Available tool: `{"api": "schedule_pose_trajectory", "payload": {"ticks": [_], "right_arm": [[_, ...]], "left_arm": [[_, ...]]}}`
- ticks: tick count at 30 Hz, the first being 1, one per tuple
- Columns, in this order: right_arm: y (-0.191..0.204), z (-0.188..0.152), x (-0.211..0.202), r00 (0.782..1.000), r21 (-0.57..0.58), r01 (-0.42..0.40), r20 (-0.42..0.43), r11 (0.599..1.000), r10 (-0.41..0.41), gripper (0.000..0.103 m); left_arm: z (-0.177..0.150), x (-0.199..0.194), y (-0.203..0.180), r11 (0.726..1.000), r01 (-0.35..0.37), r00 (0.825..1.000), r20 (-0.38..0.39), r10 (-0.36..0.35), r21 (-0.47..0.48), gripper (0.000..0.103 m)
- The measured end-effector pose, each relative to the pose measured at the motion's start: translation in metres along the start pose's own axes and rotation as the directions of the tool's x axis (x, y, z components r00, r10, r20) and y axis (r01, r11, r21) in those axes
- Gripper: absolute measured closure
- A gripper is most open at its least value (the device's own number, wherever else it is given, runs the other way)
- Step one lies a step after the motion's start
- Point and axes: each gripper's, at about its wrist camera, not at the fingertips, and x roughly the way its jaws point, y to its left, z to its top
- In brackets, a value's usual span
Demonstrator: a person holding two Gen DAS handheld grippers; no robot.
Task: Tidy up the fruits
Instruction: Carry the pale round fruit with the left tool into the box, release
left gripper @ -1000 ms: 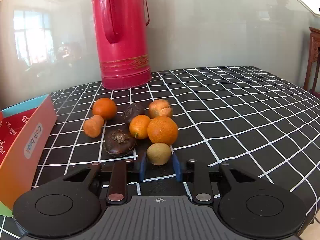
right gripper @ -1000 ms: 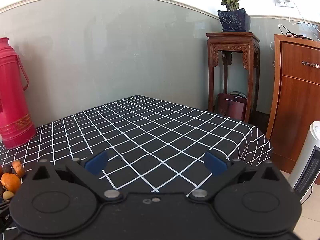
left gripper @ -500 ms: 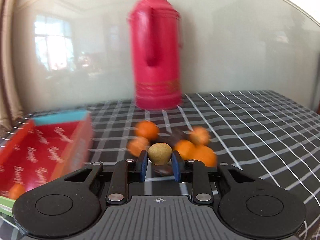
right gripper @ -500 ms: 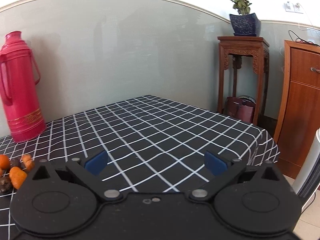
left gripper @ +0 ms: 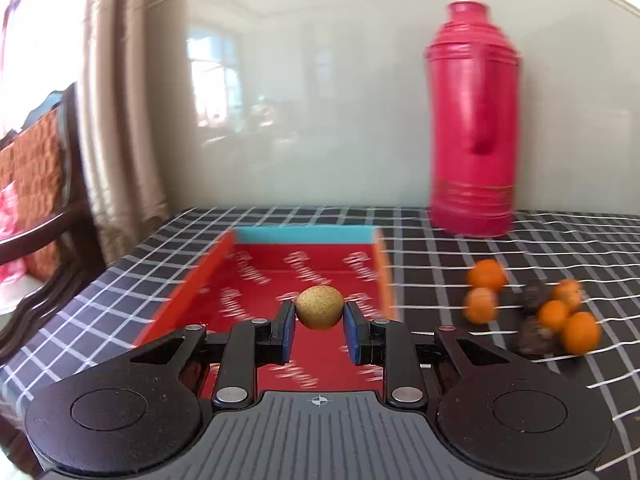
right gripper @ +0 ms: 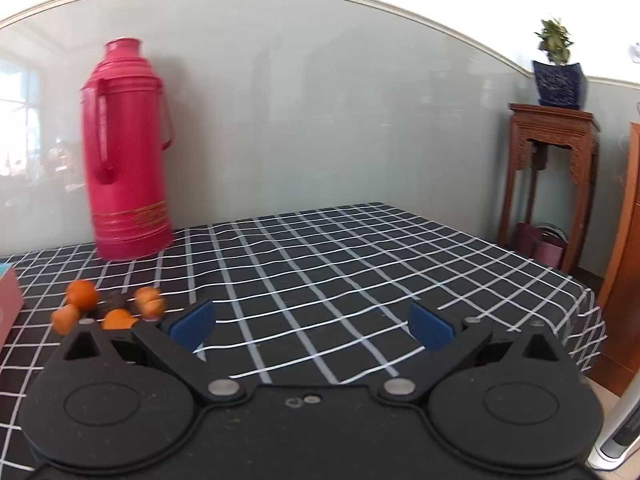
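Light: bright daylight, both views.
Source: window at far left of left wrist view, blown out.
Glare: glossy pale grey-green wall [left gripper: 320, 120] mirrors window panes.
Blur: tall red plastic thermos flask [left gripper: 474, 128] & small orange fruits [left gripper: 486, 274] smeared sideways; red cardboard box [left gripper: 304, 280] lettering soft.
Distortion: fisheye, wall trim bows, corners dark.

A small, round, tan-green speckled fruit [left gripper: 319, 307] is sitting pinched between my left fingers [left gripper: 286, 330], hanging above the open red box [left gripper: 256, 280] with its turquoise far wall. Right of the box, the remaining oranges [left gripper: 486, 274] and dark, wrinkled fruits [left gripper: 534, 336] are lying clustered on the checked desk [left gripper: 520, 248].
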Motion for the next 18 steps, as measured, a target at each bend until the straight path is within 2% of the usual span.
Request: {"api": "schedule_pose_trajectory", "payload": {"ticks": [9,17,18], "right_arm": [[0.038,-0.003,-0.004,0.995,-0.059,-0.098,-0.005,0.993,0.098,0.006],[0.054,-0.005,-0.003,0.989,-0.075,-0.145,-0.015,0.987,0.144,0.006],[0.055,-0.005,-0.003,0.989,-0.075,-0.15,-0.018,0.986,0.149,0.006]], "left_arm": [[-0.011,0.017,0.043,0.994,-0.095,0.992,-0.085,0.091,-0.048,0.077],[-0.014,0.018,0.063,0.988,-0.121,0.986,-0.123,0.109,-0.096,0.076],[-0.014,0.018,0.066,0.987,-0.124,0.985,-0.129,0.11,-0.105,0.074]]}}
